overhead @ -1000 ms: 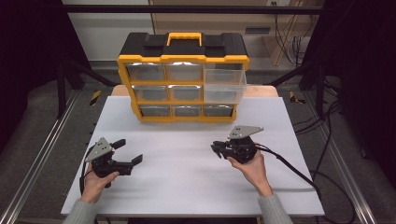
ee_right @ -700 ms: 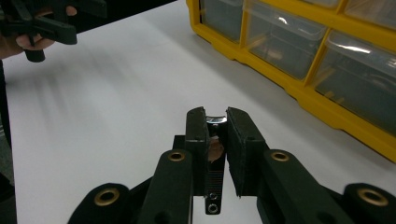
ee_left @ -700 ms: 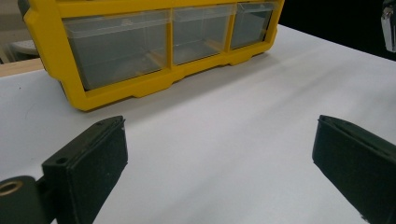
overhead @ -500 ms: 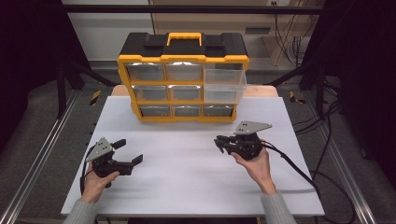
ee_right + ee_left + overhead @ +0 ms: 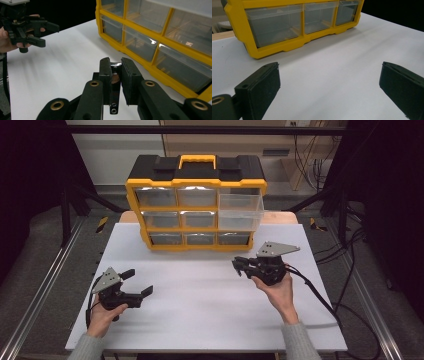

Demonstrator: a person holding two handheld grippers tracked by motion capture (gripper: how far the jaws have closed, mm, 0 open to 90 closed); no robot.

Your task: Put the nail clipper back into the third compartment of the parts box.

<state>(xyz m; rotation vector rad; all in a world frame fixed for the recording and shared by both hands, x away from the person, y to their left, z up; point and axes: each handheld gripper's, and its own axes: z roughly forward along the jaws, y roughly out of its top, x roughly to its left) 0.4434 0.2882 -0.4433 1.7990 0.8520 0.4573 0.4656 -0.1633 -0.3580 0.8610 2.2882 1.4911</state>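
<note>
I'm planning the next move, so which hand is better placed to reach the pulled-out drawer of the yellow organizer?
Right. The right gripper sits nearest the pulled-out drawer, jaws shut on a small metal piece; the left gripper hangs open, farther off.

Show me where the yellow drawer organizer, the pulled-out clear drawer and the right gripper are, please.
yellow drawer organizer [image 5: 196,182]: high view, top front frame.
pulled-out clear drawer [image 5: 240,212]: high view, front wall.
right gripper [image 5: 115,71]: right gripper view, between its fingertips.
</note>
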